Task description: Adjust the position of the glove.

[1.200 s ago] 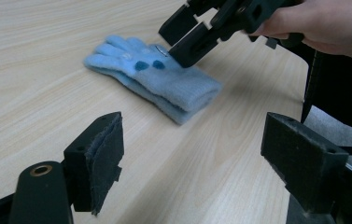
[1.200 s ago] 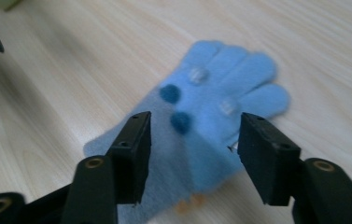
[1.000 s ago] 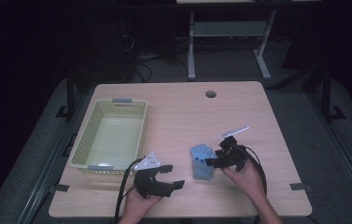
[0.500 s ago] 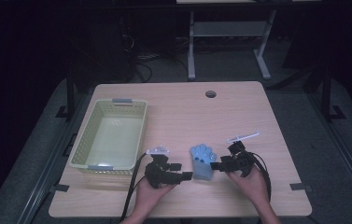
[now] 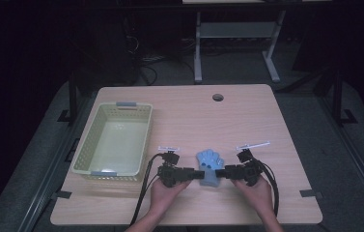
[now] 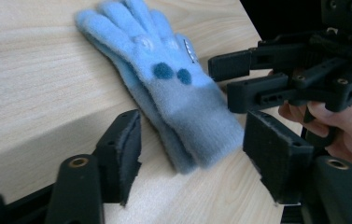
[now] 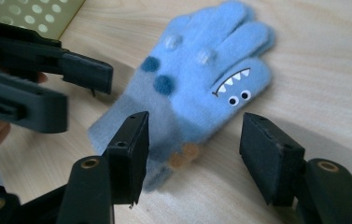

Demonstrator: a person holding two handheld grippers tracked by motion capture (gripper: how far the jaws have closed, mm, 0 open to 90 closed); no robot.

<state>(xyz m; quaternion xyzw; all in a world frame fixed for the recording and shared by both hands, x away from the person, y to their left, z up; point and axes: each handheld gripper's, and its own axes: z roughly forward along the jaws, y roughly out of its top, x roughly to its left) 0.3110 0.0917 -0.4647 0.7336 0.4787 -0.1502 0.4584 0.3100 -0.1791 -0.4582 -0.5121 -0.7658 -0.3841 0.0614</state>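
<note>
So the blue gloves [image 5: 209, 166] are lying flat on the table [image 5: 247, 116], near the front edge and a bit right of the middle, fuzzy fingertips pointing away from the person. It looks like two of them stacked, since a second layer peeks out along the edges in both gripper views. The top one has dark blue dots and a little toothy monster face with googly eyes.

The left gripper [image 5: 193, 175] comes at the cuff end from the left, and the right gripper [image 5: 220, 173] from the right, so they face each other with the gloves in between. In the left gripper view the fingers [image 6: 122, 154] have just been closing and sit half-wide either side of the cuff, pads not pressing on it. Same story in the right gripper view: its fingers [image 7: 129, 149] have been closing too, standing around the lower part of the gloves without squeezing.

Further out to the left there's a pale green basket [image 5: 92, 142] sitting on the table, well apart from the gloves.
</note>
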